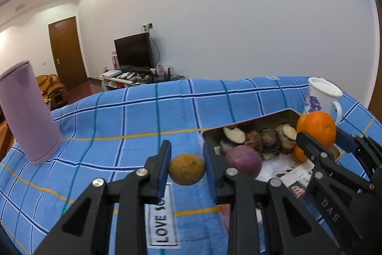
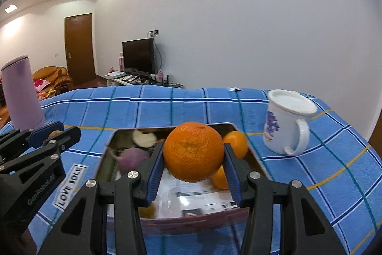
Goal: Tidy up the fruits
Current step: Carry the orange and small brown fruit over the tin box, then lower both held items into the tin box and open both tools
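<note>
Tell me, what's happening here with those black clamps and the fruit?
A person is sorting fruit with a hand-held gripper in each hand. The left gripper is shut on a small yellowish fruit above the blue checked cloth. The right gripper clamps a large orange over an open tin box that holds more oranges, a purple fruit and cut pieces. A white mug and a lilac flask stand on the cloth nearby.

Both wrist views look forward, close above the shared tin (image 1: 248, 122) (image 2: 167, 222).
</note>
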`<control>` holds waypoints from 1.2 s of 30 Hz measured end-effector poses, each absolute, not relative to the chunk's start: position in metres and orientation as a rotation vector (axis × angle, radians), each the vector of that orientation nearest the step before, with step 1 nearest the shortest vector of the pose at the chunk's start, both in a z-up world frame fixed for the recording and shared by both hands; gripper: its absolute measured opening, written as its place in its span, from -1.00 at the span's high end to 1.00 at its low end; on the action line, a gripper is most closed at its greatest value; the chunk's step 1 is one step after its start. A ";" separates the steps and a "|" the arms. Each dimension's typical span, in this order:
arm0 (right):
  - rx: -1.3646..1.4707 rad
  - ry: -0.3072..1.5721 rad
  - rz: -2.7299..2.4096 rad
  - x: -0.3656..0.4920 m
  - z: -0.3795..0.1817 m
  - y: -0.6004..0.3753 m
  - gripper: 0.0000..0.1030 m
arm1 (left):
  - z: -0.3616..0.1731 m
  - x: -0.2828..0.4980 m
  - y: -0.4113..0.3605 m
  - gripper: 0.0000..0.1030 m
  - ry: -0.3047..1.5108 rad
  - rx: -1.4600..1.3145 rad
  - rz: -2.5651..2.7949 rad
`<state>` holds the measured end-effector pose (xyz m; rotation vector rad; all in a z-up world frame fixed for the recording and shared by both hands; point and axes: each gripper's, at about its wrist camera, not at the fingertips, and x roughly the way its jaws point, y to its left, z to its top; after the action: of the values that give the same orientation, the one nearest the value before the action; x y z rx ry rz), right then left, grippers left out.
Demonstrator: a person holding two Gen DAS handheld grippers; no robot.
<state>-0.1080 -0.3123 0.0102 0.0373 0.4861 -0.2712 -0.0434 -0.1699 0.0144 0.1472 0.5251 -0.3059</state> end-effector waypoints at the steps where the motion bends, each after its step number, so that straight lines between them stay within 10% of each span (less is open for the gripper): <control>1: 0.039 0.487 -0.278 -0.108 0.010 -0.316 0.04 | 0.014 -0.044 -0.174 0.44 0.526 0.148 -0.311; 36: 0.004 0.604 -0.308 -0.084 0.000 -0.368 0.04 | -0.009 -0.027 -0.252 0.44 0.591 0.168 -0.409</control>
<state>-0.0840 -0.3680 -0.0005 0.0036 0.6042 -0.3081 -0.0267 -0.2516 -0.0089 0.1678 0.5909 -0.4092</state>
